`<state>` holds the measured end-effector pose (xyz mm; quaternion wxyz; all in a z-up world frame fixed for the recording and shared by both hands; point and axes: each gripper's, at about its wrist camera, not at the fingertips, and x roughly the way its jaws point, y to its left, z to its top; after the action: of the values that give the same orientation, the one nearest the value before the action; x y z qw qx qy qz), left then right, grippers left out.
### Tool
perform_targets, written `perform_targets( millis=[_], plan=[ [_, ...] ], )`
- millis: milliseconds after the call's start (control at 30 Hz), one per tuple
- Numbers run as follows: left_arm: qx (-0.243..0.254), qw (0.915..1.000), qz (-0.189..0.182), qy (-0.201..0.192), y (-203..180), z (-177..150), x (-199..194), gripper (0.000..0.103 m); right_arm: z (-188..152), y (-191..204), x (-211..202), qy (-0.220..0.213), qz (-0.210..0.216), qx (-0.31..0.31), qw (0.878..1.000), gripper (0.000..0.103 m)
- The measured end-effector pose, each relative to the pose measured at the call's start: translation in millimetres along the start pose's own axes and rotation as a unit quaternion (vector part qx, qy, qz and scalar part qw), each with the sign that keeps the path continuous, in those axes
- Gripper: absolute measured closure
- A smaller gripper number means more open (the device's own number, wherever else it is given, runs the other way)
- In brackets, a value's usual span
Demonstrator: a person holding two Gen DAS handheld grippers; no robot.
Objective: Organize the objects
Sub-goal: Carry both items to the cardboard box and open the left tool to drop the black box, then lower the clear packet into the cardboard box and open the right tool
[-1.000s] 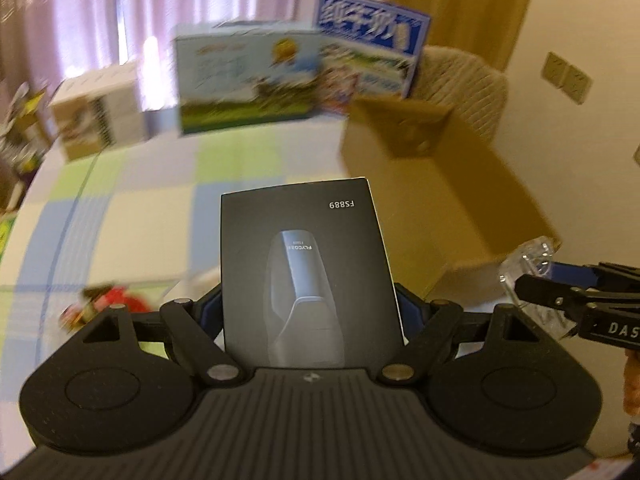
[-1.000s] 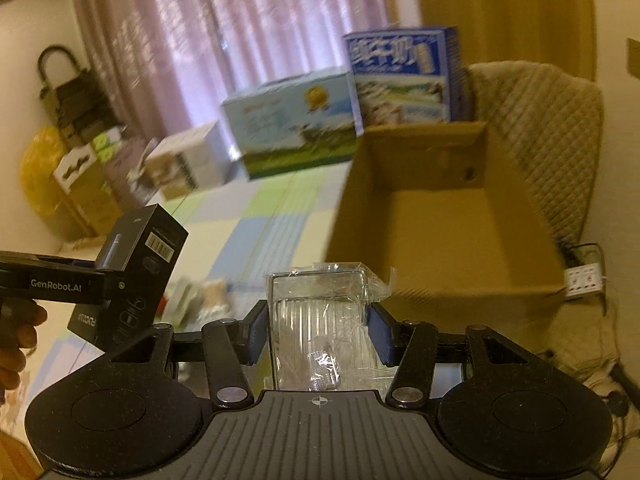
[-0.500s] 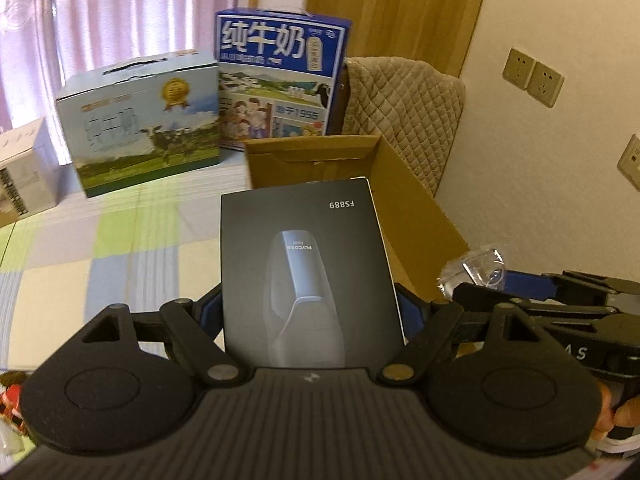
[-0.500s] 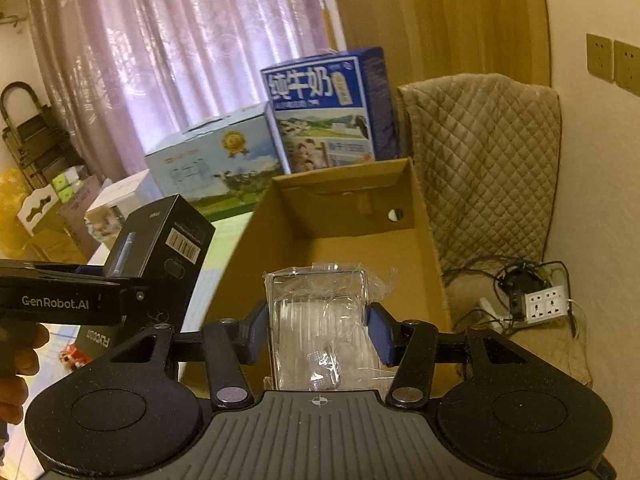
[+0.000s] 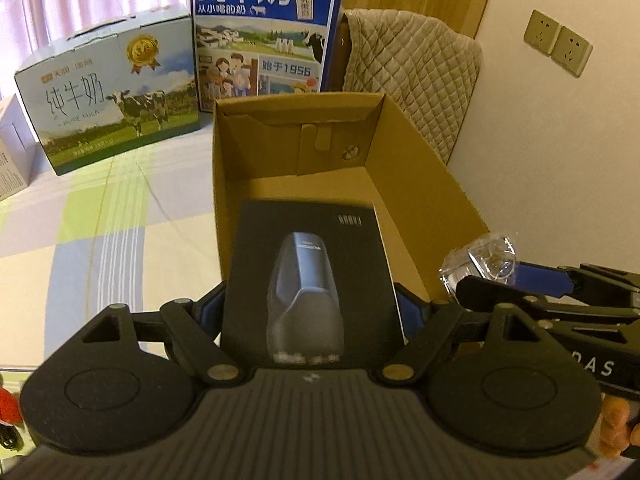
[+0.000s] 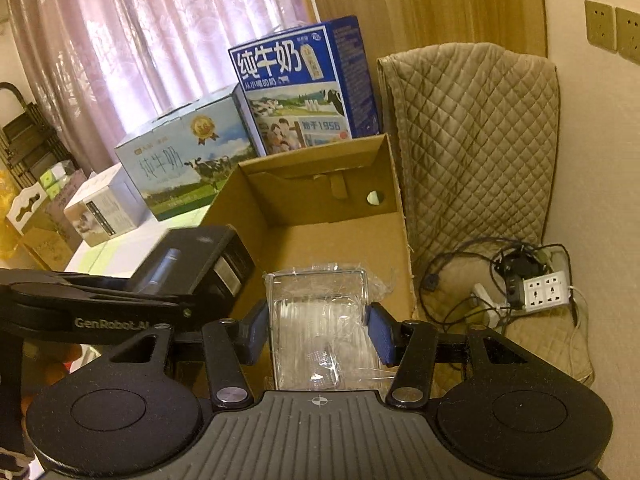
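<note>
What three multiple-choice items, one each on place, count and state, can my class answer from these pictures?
1. Where is the blue milk carton? A behind the cardboard box; B inside it; C on the chair.
2. How many milk cartons stand on the table? A one; B two; C four.
3. What does the left hand-held gripper hold? A nothing; B a black box; C a cup.

A: it rises behind the box's far wall.
B: the blue one and a pale cow-print carton.
B: its fingers clamp the black box, while the right hand-held gripper holds a clear plastic pack.
</note>
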<state>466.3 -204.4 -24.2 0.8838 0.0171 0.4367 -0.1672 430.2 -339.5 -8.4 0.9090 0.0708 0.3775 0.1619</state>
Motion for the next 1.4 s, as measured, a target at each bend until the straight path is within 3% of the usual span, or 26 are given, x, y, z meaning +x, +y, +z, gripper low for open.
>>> perform_targets(
  millis=[667,1067,1200,1400],
  plan=[
    [-0.012,0.9995,0.007,0.027,-5.2,3.7,30.2,0.02,-0.7,-8.5,12.0,0.016,0.001,0.001,1.0,0.054],
    [-0.012,0.9994,0.016,0.028,-4.2,3.1,25.3,0.019,-2.2,-3.4,20.1,0.028,-0.014,-0.041,0.999,0.054],
    [-0.012,0.9997,0.014,0.017,-4.4,3.7,13.7,0.019,-1.6,-8.4,17.9,0.026,-0.009,-0.035,0.999,0.054],
    [-0.03,0.9994,0.019,-0.004,7.0,5.9,-6.5,0.018,-4.6,-0.9,26.0,0.053,-0.012,-0.076,0.996,0.054]
  ],
)
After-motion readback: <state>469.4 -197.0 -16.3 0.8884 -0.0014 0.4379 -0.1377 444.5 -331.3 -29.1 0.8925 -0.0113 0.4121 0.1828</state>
